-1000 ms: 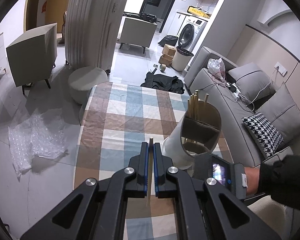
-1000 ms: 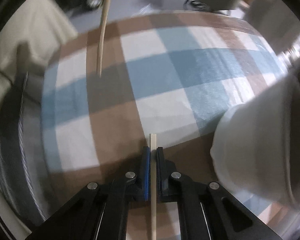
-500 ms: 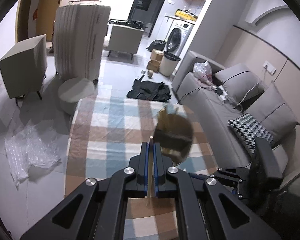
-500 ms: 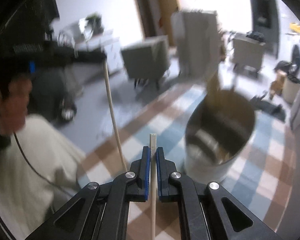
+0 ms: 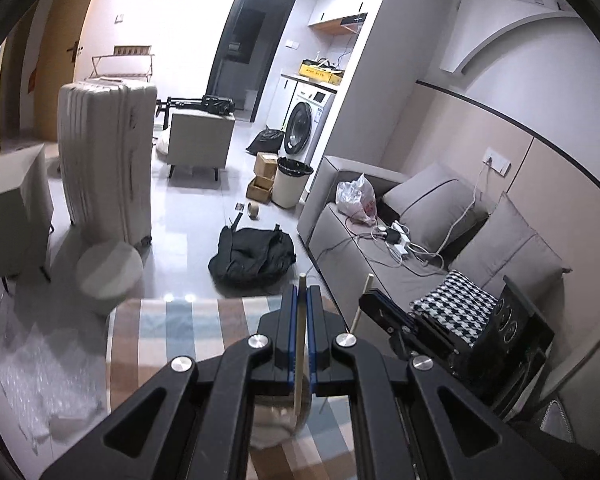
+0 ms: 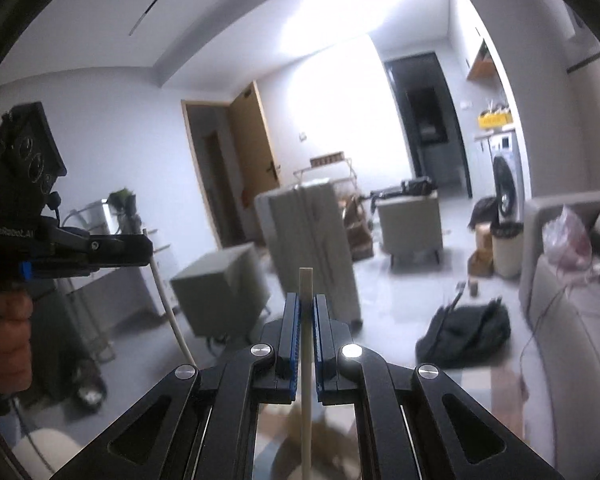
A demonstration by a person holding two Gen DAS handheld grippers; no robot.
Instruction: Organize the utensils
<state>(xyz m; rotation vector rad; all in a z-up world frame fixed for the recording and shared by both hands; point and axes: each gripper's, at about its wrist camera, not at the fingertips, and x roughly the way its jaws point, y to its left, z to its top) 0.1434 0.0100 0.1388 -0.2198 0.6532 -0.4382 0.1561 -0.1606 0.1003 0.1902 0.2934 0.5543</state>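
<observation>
The left gripper [image 5: 303, 300] pinches a chopstick [image 5: 300, 344] between its fingers [image 5: 288, 332]; the stick runs below them, over the checked tablecloth [image 5: 180, 336]. The right gripper [image 6: 306, 312] clamps a second chopstick [image 6: 306, 344], tip projecting past the fingertips. Beyond stand a suitcase [image 5: 108, 160] and sofa [image 5: 400, 240].

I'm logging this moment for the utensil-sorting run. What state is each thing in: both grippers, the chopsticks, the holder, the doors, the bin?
Left gripper: shut on a chopstick.
Left chopstick: clamped between the fingers, lower end hanging over the holder.
Right gripper: shut on a chopstick.
Right chopstick: clamped, upright.
Utensil holder: below the grippers, mostly hidden, blurred.
Wooden door: open.
Washing machine door: closed.
Bin: lidless, lined with a bag.
</observation>
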